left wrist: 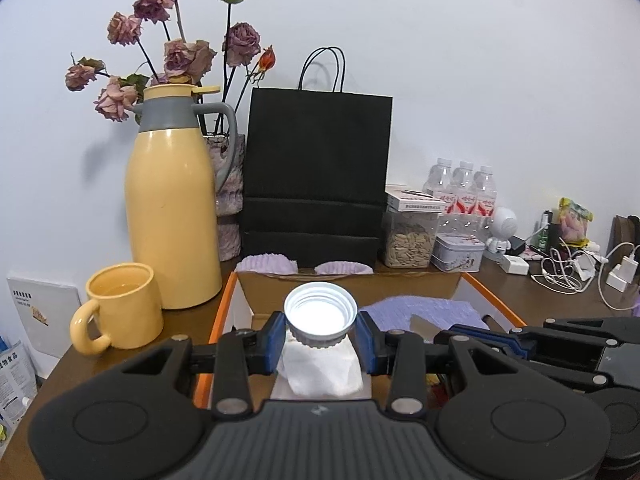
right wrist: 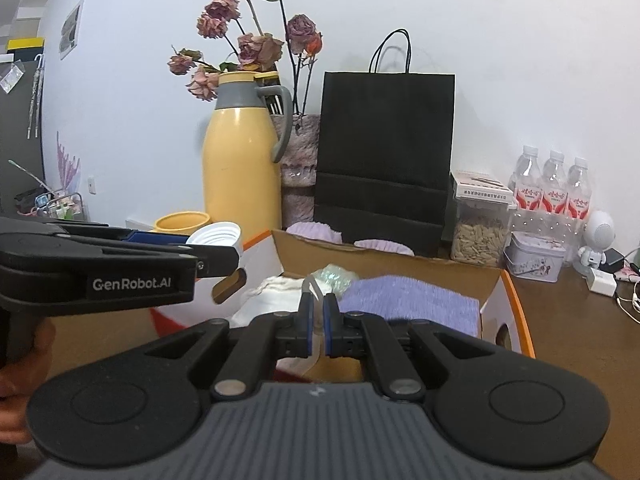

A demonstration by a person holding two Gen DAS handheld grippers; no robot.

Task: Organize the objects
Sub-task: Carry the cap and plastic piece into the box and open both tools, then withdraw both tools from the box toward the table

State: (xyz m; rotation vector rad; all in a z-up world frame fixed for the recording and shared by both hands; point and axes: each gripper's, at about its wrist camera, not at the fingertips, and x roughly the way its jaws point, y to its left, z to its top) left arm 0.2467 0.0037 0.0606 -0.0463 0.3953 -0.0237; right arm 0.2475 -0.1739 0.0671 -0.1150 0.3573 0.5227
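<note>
Left gripper (left wrist: pixel 320 330): I'm clamping a white screw lid (left wrist: pixel 320 314) by its sides, open face toward me, held above the near end of the box (left wrist: pixel 224 308).
Right gripper (right wrist: pixel 319 320): squeezed almost fully together on a thin clear plastic piece (right wrist: pixel 316 300); I cannot tell what it belongs to.
Box: orange-edged cardboard, open on the worktop (left wrist: pixel 520 296); inside lie a purple cloth (right wrist: pixel 408 300), a white cloth bag (right wrist: pixel 268 300) and a crinkled greenish wrapper (right wrist: pixel 334 274).
Progress: I judge the sorting partly done; some things lie in the box, but both my grippers are loaded and nothing is set down.
Left to do: find a place for the lid and the plastic piece.
Around: a yellow jug (left wrist: pixel 172 208), a yellow mug (left wrist: pixel 120 312), dried roses (left wrist: pixel 176 52), a black paper bag (left wrist: pixel 316 176), a seed jar (left wrist: pixel 408 240), a tin (left wrist: pixel 460 252), water bottles (left wrist: pixel 464 192), tangled chargers (left wrist: pixel 572 272).
In the way: my two grippers sit close side by side; the mug and jug stand just left of the box.
</note>
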